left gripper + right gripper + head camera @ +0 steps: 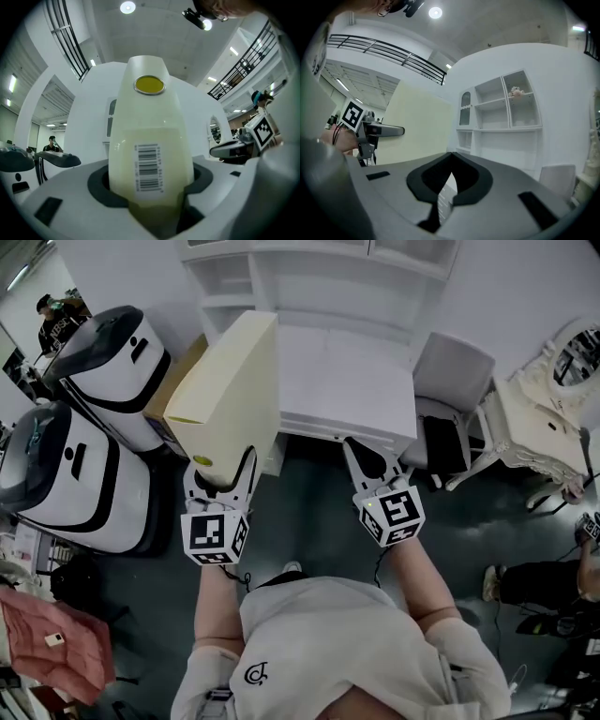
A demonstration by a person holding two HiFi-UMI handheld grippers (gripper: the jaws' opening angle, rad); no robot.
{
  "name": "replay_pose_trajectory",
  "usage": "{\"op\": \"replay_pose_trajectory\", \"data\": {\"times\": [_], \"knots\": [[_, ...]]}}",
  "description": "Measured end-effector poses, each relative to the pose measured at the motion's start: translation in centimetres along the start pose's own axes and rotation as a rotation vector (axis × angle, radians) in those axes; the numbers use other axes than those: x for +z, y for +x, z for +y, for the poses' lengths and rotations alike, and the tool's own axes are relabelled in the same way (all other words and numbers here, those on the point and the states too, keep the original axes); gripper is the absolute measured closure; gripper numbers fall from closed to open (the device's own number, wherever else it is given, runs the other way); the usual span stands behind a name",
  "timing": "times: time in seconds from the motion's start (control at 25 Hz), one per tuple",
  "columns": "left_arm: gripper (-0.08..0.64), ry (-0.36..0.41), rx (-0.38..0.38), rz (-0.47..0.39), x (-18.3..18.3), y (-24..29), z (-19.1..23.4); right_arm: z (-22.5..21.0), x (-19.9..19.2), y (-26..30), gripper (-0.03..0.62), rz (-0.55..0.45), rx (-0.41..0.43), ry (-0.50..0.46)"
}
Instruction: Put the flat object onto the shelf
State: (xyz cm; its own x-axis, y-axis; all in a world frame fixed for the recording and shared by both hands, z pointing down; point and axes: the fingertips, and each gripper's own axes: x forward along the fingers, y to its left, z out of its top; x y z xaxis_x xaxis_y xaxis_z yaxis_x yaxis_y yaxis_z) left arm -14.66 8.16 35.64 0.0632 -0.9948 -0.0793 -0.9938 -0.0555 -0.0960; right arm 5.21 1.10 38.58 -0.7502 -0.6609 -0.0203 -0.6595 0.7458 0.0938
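- The left gripper has its white fingers part-way open and pressed against both faces of a pale cream flat box. The box's lower edge is sunk between them and hidden.
- The box stands on its narrow edge, held in the air in front of the white surface and not yet on the shelf.
- Its near narrow side carries a white barcode label, whose digits are too small to read. Above it is a round yellow sticker with no legible writing.
- The right gripper holds nothing. Its grey fingers are closed, with the dark pads meeting at the tips, and it hovers just before the surface's near edge.
- Beyond the surface rises the white shelf unit. The head view cuts off its top, and a small object in one upper compartment is too blurred to name.
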Motion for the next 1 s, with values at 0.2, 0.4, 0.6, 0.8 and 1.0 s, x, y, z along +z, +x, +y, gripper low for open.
{"op": "replay_pose_trajectory", "data": {"times": [0.2, 0.4, 0.6, 0.8, 1.0], "knots": [[0.253, 0.020, -0.045, -0.012, -0.2, 6.4, 5.6, -1.3, 0.1, 7.3, 0.584, 0.000, -0.058, 0.002], [0.253, 0.051, -0.082, -0.020, -0.1, 11.8, 8.2, -2.7, -0.7, 11.6, 0.584, 0.036, -0.083, -0.001], [0.253, 0.147, -0.093, -0.048, 0.8, 17.5, 9.3, -5.7, -1.7, 15.6, 0.584, 0.048, -0.098, -0.008], [0.253, 0.291, -0.085, -0.103, 4.1, 23.9, 9.6, -10.2, -0.8, 19.7, 0.583, 0.019, -0.115, -0.014], [0.253, 0.471, -0.067, -0.155, 7.5, 31.1, 9.2, -15.4, 0.1, 23.3, 0.584, -0.017, -0.130, -0.024]]}}
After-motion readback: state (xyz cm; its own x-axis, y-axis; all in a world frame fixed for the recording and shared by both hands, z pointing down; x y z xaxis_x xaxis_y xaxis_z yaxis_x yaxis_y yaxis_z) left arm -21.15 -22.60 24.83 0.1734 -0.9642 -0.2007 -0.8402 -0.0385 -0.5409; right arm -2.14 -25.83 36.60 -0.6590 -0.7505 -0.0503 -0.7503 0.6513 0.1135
